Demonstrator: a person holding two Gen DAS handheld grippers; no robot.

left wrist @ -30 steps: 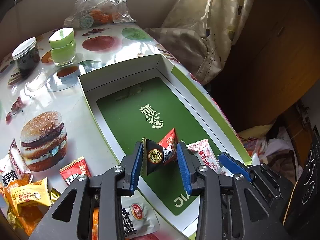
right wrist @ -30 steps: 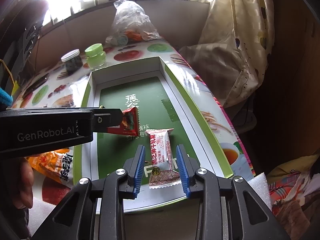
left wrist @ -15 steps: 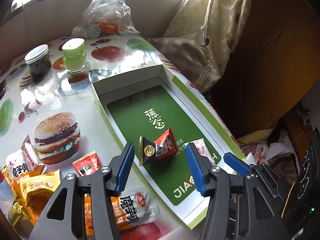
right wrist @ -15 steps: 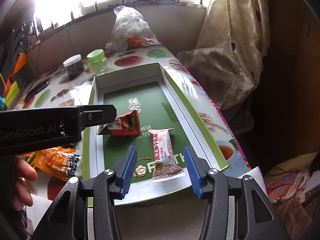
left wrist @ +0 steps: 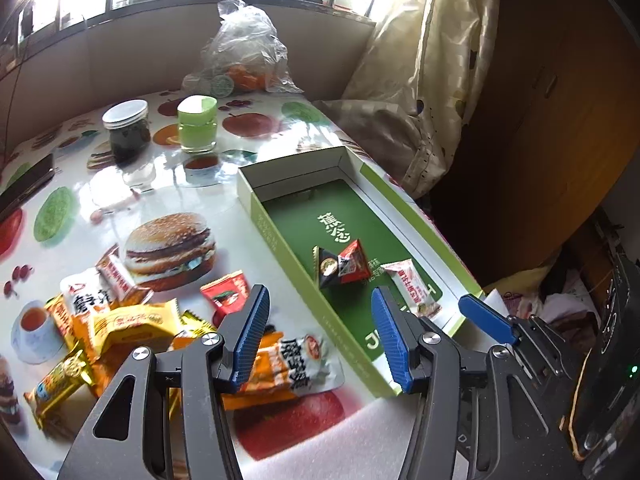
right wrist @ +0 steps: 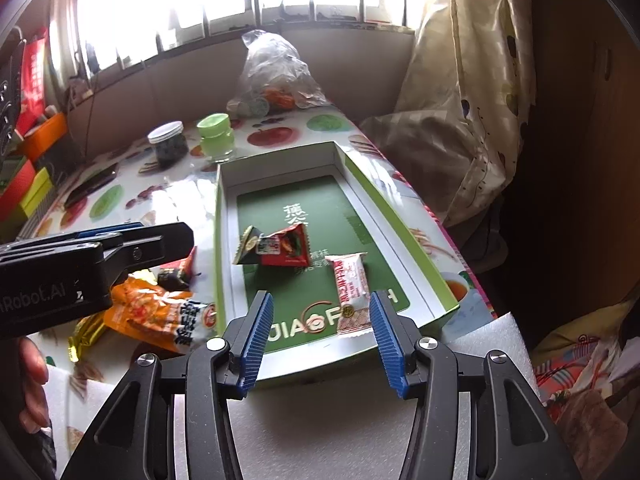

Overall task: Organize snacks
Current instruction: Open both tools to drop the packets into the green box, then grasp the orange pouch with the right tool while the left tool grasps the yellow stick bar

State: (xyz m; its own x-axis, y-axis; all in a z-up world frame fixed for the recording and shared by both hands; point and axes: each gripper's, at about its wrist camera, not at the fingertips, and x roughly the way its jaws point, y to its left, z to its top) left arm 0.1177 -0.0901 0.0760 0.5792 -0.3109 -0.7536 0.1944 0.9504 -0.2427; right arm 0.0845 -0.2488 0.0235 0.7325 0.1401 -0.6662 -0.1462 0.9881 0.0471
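A green and white box [left wrist: 276, 236] [right wrist: 222, 240] lies open on the table. In it lie a red and black triangular snack [left wrist: 340, 266] [right wrist: 276, 246] and a white and red bar [left wrist: 408, 284] [right wrist: 350, 280]. My left gripper [left wrist: 320, 336] is open and empty, above the box's near left edge. My right gripper [right wrist: 318, 340] is open and empty at the box's near end; its blue finger shows in the left wrist view [left wrist: 486, 318]. A pile of snack packets [left wrist: 120, 320] [right wrist: 160, 312] lies left of the box.
A dark jar [left wrist: 126, 130] [right wrist: 168, 144], a green jar [left wrist: 198, 124] [right wrist: 216, 136] and a clear plastic bag [left wrist: 240, 52] [right wrist: 276, 72] stand at the table's far end. A curtain [left wrist: 420, 80] hangs right. A dark phone [left wrist: 24, 184] lies far left.
My left gripper opened, let go of the triangular snack in the box and drew back and up. My right gripper opened wider and drew back from the bar.
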